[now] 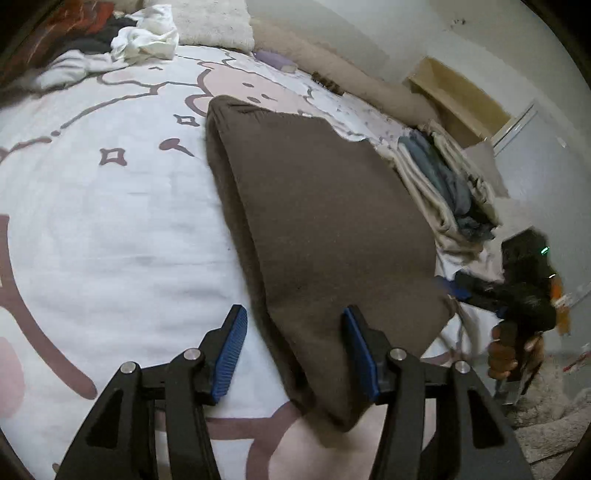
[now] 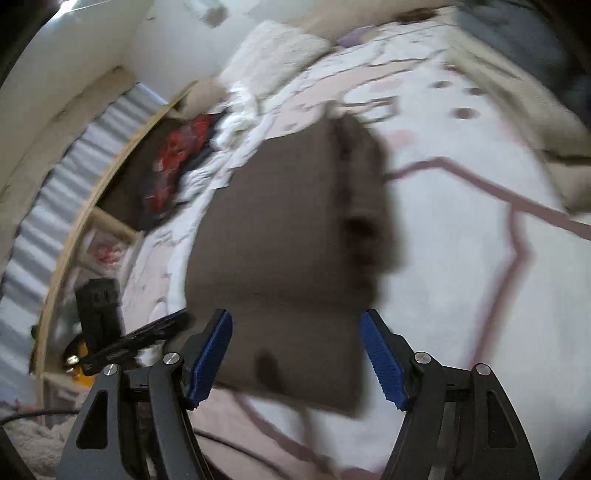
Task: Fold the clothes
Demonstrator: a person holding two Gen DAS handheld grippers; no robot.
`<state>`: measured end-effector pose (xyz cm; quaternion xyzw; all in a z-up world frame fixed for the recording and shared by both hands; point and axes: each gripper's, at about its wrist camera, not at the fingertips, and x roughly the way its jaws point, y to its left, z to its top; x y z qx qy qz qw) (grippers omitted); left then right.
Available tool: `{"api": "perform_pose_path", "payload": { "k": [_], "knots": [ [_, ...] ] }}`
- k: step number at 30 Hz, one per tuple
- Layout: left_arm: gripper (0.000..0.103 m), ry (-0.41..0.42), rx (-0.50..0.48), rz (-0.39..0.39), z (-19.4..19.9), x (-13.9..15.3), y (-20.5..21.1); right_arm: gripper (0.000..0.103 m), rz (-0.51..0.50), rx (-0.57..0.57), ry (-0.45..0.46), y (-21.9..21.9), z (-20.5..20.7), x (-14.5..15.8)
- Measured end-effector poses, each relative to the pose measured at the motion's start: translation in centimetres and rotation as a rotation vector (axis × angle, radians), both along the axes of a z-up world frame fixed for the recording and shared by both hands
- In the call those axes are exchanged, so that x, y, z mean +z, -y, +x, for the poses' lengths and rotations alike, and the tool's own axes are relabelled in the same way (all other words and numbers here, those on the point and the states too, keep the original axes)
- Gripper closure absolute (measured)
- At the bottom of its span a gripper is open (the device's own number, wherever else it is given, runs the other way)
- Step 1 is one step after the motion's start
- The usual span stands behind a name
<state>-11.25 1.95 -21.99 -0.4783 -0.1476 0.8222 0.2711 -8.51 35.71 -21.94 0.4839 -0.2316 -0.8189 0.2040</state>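
Observation:
A brown garment (image 1: 325, 229) lies folded into a long rectangle on the bed's white sheet with pink cartoon print (image 1: 110, 221). My left gripper (image 1: 297, 350) is open over the garment's near end, one blue pad over the sheet and the other over the cloth, neither pressing on it. At the garment's right corner is my right gripper (image 1: 454, 288), held by a hand (image 1: 502, 354). In the blurred right wrist view, the right gripper (image 2: 297, 356) stands open above the near edge of the brown garment (image 2: 288, 240). The left gripper (image 2: 166, 325) shows at its left.
A stack of folded clothes (image 1: 443, 192) sits at the bed's right edge beside the garment. A heap of white and dark clothes (image 1: 144, 37) and a pillow (image 1: 210, 22) lie at the far end. A red-patterned cloth (image 2: 177, 155) lies by the bed frame. Shaggy carpet (image 1: 546, 417) covers the floor.

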Motion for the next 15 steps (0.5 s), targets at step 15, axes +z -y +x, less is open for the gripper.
{"api": "perform_pose_path", "payload": {
  "k": [15],
  "knots": [
    [0.049,-0.36,-0.156,-0.305,9.0,4.9,-3.1,0.031,-0.164,0.052,-0.025,3.2,2.9,0.4]
  ]
}}
